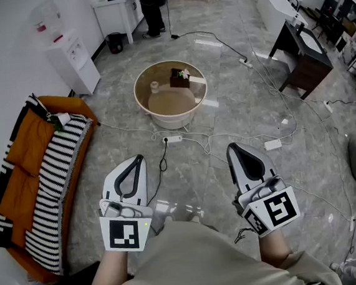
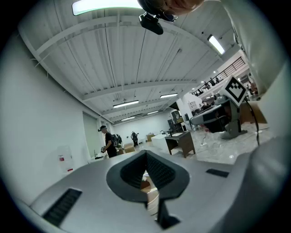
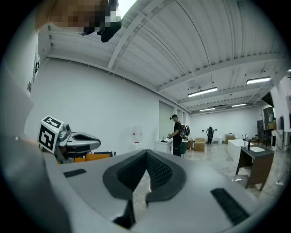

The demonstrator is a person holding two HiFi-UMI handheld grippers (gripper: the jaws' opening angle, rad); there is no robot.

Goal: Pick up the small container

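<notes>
Presently left gripper (image 1: 136, 159) and right gripper (image 1: 232, 147), both closed and empty, sit well short of the small container (image 1: 154, 85) on the desk (image 1: 137, 99) ahead; arriving unopened would topple it.

1. Bright, even light fills the room, and shadows are faint and soft-edged.
2. The glossy grey marble floor (image 1: 246, 132) throws back pale patches of glare.
3. A white ceiling light panel (image 2: 107, 6) burns out to pure white, and long white strip lamps (image 3: 202, 92) glow.
4. Both gripper views bow straight ceiling lines and fall to black at the corners.
5. The grey-and-black left tool (image 2: 146, 154) and the grey-and-black right tool (image 3: 146, 152) look soft close to the lens, while the far room is sharper.
</notes>
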